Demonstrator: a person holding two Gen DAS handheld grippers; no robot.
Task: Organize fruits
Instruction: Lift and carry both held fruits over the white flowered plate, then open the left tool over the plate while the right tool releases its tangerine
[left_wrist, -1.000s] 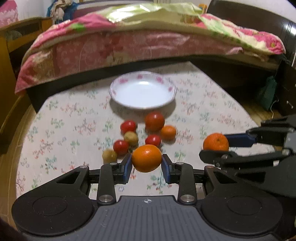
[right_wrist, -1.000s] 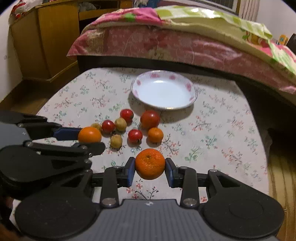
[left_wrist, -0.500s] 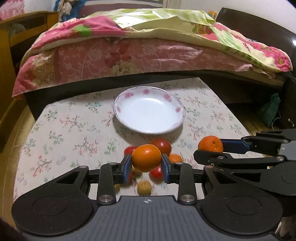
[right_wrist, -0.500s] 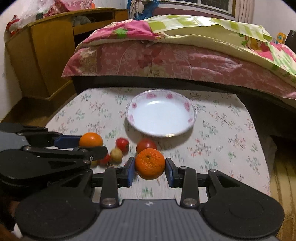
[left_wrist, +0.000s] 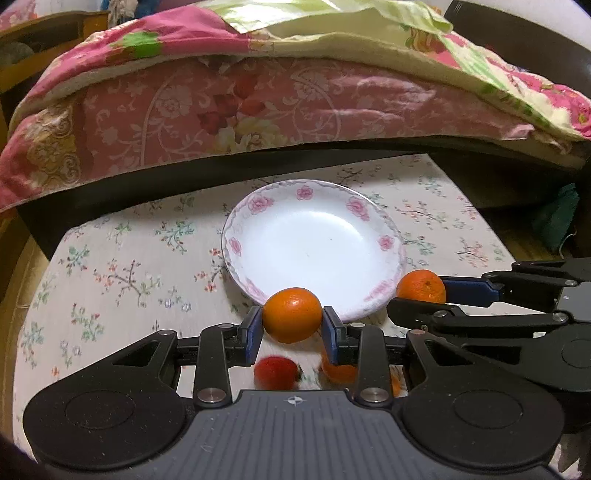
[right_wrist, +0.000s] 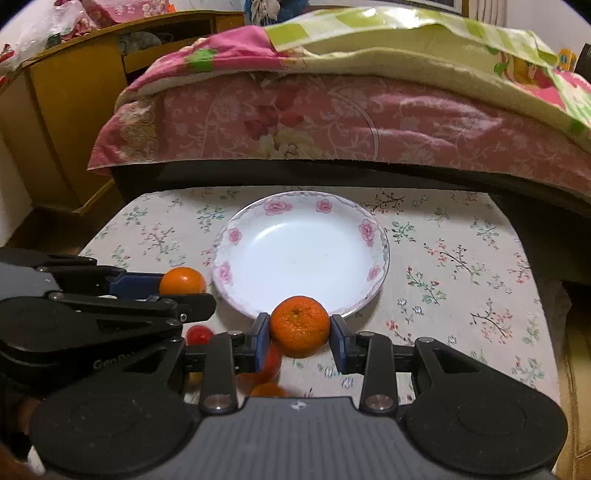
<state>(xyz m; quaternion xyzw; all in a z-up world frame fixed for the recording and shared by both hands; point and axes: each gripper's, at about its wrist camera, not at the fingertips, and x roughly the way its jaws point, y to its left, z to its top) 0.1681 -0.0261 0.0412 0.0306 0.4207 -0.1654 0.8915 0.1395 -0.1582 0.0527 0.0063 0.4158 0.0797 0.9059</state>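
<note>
We hold two grippers side by side over a worktop (left_wrist: 110, 266) covered in a flower-printed cloth, each carrying one orange at the near rim of a white plate (left_wrist: 314, 251) edged with pink roses. The left gripper (left_wrist: 292, 328) has its blue-padded fingers clamped on a smooth orange (left_wrist: 292, 314); the right gripper (right_wrist: 300, 338) has its fingers clamped on a dimpled orange (right_wrist: 300, 325), both fruits held clear of the cloth. The plate has nothing on it. Below the grippers, blurred on the cloth, lie a red tomato (left_wrist: 276, 372) and other small orange and red fruits we cannot tell apart. On the black side of the left gripper, seen from the right camera, raised letters read "Gen" followed by characters too faint to make out. Behind the worktop stands a bed (right_wrist: 332, 110) under pink and green floral covers, with a yellow wooden cabinet (right_wrist: 62, 110) at the left.
</note>
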